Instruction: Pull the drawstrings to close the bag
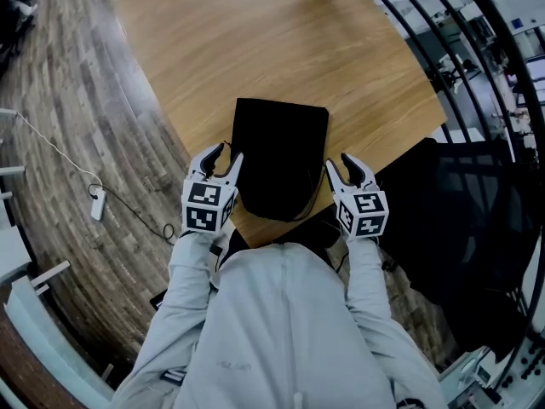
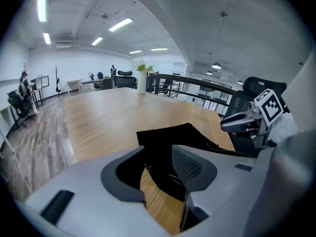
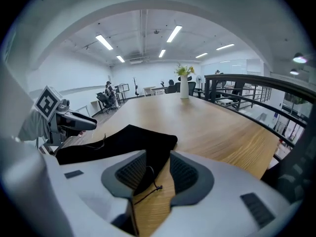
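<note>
Two grippers, both spread, nothing pinched. The black drawstring bag (image 1: pixel 281 156) lies flat on the wooden table (image 1: pixel 255 41), lengthwise away from the person, with its near end close to the table's near edge.

The left gripper (image 2: pixel 158 174) sits at the bag's near-left corner. Its jaws stand apart and straddle the fabric edge: dark cloth fills the gap on the inner side, bare wood shows on the outer side. A thin cord shows faintly at that edge. The pads are not pressing on anything.

The right gripper (image 3: pixel 153 174) sits at the bag's near-right corner, jaws likewise apart. The bag's corner runs in between them, and the drawstring (image 3: pixel 148 184) trails out of the fabric across the wood, its knotted end lying loose in the gap. It touches neither pad as far as I can tell.

In the head view the grippers flank the bag's near end at roughly the same height, each just beside the cloth, tips pointing away from the person. Each gripper view shows the other gripper across the bag.

A black chair (image 1: pixel 460 220) stands right of the table.
</note>
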Demonstrator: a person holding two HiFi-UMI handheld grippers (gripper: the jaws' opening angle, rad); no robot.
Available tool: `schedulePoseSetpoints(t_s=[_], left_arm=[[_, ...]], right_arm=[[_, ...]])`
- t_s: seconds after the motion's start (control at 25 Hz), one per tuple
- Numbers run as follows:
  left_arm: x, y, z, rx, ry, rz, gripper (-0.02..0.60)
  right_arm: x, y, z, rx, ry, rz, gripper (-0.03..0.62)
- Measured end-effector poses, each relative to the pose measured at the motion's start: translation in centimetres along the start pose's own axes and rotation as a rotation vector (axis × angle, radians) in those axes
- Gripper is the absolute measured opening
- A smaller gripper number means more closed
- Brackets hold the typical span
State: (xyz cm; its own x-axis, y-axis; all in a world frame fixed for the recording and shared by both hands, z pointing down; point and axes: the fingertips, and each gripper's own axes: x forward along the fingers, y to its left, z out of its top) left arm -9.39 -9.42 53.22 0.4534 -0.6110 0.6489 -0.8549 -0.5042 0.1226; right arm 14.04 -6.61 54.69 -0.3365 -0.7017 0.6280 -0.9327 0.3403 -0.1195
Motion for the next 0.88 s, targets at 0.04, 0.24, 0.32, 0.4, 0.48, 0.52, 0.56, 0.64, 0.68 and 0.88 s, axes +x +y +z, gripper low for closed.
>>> schedulePoseSetpoints(t_s=[0.04, 0.24, 0.32, 0.4, 0.48, 0.52, 0.56, 0.64, 0.68, 0.88], left_arm=[[-0.4, -0.1, 0.5, 0.003, -0.016, 0.002, 0.175], [-2.3, -0.6, 3.5, 0.019, -0.106, 0.013, 0.174], [-3.3, -0.8, 4.5, 0.025, -0.139, 0.018, 0.173], [-4.2, -1.1, 5.3, 0.036, -0.169, 0.025, 0.173], [-5.1, -1.3, 6.1, 0.047, -0.196, 0.031, 0.174], [-5.6, -1.4, 6.5, 0.050, -0.210, 0.033, 0.173], [-6.1, -1.5, 6.9, 0.053, -0.225, 0.034, 0.173], [-7.0, -1.7, 7.9, 0.055, -0.261, 0.037, 0.173], [-7.4, -1.8, 8.5, 0.057, -0.280, 0.037, 0.173], [-9.4, -2.8, 11.8, 0.070, -0.370, 0.028, 0.173]], right_arm=[[-0.5, 0.0, 0.5, 0.000, -0.018, -0.003, 0.135], [-2.8, 0.0, 3.6, -0.011, -0.115, -0.015, 0.133], [-3.8, 0.2, 4.8, -0.015, -0.154, -0.016, 0.133], [-4.8, 0.3, 5.9, -0.022, -0.193, -0.015, 0.132], [-5.7, 0.5, 7.1, -0.032, -0.228, -0.013, 0.132], [-6.1, 0.7, 7.6, -0.037, -0.245, -0.013, 0.132], [-6.5, 0.8, 8.2, -0.042, -0.261, -0.013, 0.132], [-7.3, 1.0, 9.2, -0.050, -0.293, -0.013, 0.130], [-7.7, 1.1, 9.8, -0.055, -0.310, -0.012, 0.130], [-10.0, 1.5, 12.6, -0.089, -0.391, -0.003, 0.127]])
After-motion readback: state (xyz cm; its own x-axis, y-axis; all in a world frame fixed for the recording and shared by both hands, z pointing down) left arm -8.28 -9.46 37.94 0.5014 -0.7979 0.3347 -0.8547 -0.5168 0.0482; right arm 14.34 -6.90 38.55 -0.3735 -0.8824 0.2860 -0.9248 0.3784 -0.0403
